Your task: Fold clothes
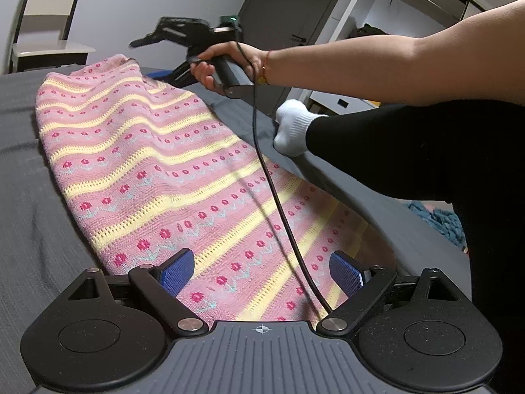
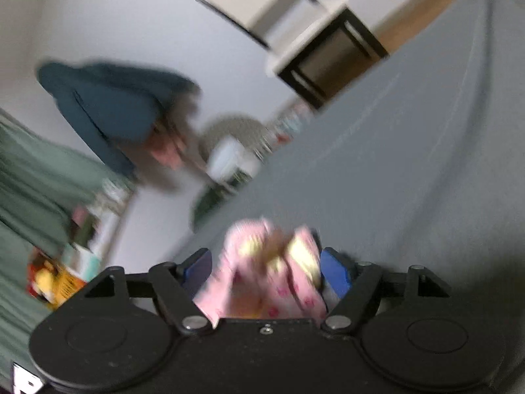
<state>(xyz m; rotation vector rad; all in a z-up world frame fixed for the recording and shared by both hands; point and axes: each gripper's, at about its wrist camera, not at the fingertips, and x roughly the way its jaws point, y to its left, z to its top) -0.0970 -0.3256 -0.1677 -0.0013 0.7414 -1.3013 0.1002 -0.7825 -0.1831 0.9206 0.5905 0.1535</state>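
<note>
Grey bedsheet [image 1: 49, 216] under pink yellow-striped knit [image 1: 157, 164]

Your garment is a pink knit [image 1: 157, 164] with yellow openwork stripes and rows of red flowers. It lies spread on the grey bed sheet [image 1: 29, 216], running from 6 o'clock to 11 o'clock, its far end lifted and bunched.

Left wrist view: even, soft indoor light, sharp focus, a cable shadow [image 1: 249, 190] across the knitted garment [image 1: 147, 151]. Right wrist view: heavy motion blur throughout. Both show fisheye bending and dark corner vignetting.
</note>
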